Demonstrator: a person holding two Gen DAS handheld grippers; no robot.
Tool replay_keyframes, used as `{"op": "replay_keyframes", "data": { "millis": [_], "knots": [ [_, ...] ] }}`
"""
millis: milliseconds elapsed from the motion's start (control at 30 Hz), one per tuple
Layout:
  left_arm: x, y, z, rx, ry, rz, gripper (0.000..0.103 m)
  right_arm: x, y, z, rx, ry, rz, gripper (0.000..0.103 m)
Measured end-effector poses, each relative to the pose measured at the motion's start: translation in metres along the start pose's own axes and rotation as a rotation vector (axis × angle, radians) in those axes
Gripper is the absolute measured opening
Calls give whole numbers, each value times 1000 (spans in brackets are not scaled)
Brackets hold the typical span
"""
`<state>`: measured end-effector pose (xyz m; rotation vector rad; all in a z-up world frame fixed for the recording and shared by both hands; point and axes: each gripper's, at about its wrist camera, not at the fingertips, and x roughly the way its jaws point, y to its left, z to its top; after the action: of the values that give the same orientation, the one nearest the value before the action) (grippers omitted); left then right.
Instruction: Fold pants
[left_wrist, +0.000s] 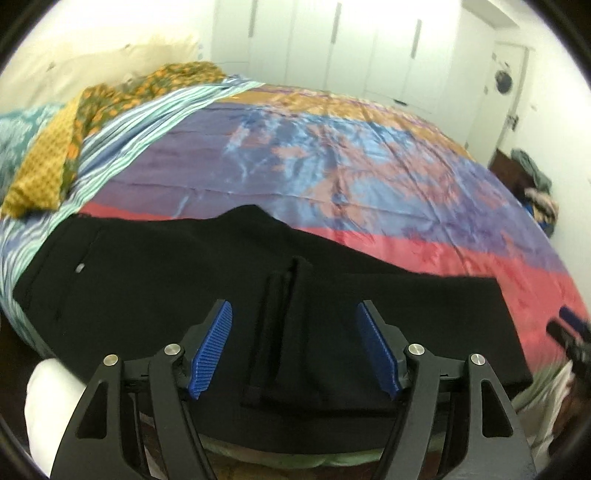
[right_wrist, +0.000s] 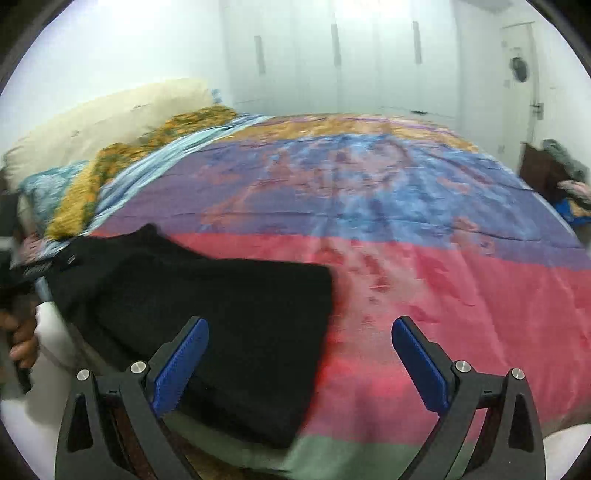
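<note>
A wide bed (left_wrist: 369, 155) fills the room, covered by a glossy spread banded in tan, blue, purple and red, with a green strip along the near edge. At about ten o'clock in the left wrist view a yellow patterned pillow (left_wrist: 40, 173) lies beside a crumpled orange-and-green floral cloth (left_wrist: 147, 88), with a cream headboard (right_wrist: 103, 118) behind them. Across the far wall at twelve o'clock runs a row of white wardrobe doors (left_wrist: 332, 40) with long vertical handles. Toward two o'clock stands a white door (left_wrist: 506, 85), and below it, at three o'clock, a heap of clothes (left_wrist: 539, 192) sits on dark furniture beside the bed.

The black pants (left_wrist: 184, 288) lie flat on the red band near the bed's front edge, with a folded narrow portion rising toward twelve o'clock. The left gripper (left_wrist: 293, 347) hovers just above them, its blue pads spread wide with nothing between them, the folded strip lying in line with the gap.

From the right wrist view the pants (right_wrist: 221, 325) lie at nine to ten o'clock, their squared end under the left pad. The right gripper (right_wrist: 299, 365) is also spread wide and holds nothing, with bare red spread beneath its right pad.
</note>
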<state>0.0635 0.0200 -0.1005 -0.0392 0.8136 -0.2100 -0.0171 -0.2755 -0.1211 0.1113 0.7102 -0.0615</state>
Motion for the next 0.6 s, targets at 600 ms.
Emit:
{"op": "replay_keyframes", "data": {
  "millis": [600],
  "knots": [
    [64, -5, -25, 36, 200, -1, 92, 57, -83, -34, 240, 290, -296, 103]
  ]
}}
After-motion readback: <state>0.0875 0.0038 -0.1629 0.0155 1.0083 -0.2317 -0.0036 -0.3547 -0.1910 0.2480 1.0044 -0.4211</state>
